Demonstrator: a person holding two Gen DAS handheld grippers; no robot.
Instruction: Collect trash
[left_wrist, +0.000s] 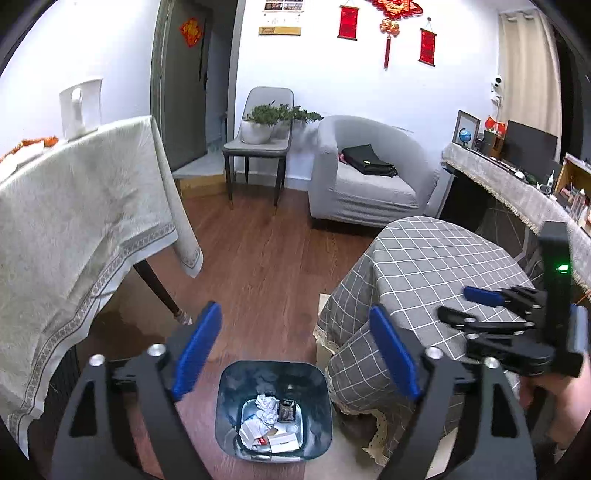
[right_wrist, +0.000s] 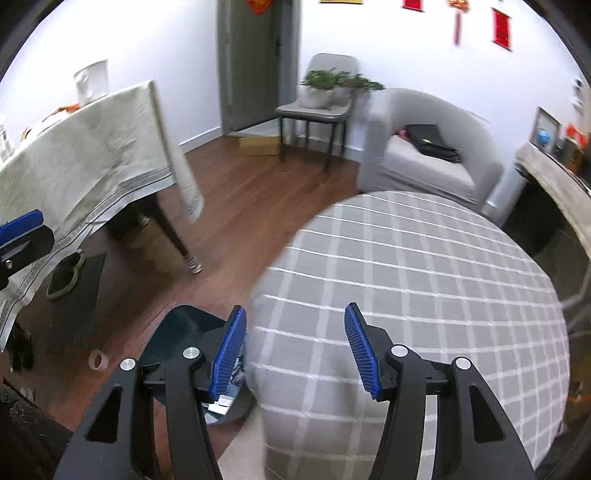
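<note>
Both hand-held grippers are open and hold nothing. Left hand-held gripper (left_wrist: 295, 354) hangs wide over the trash bin (left_wrist: 273, 410) on the floor. Right hand-held gripper (right_wrist: 295, 350) is over the round table (right_wrist: 424, 277) with the checked cloth.

What could go wrong? The bin stands just beside the table, so a swinging arm might bump it and tip it. The cloth could also catch on a finger.

Inside the bin lie crumpled paper (left_wrist: 267, 406), white scraps and a small dark packet.
</note>
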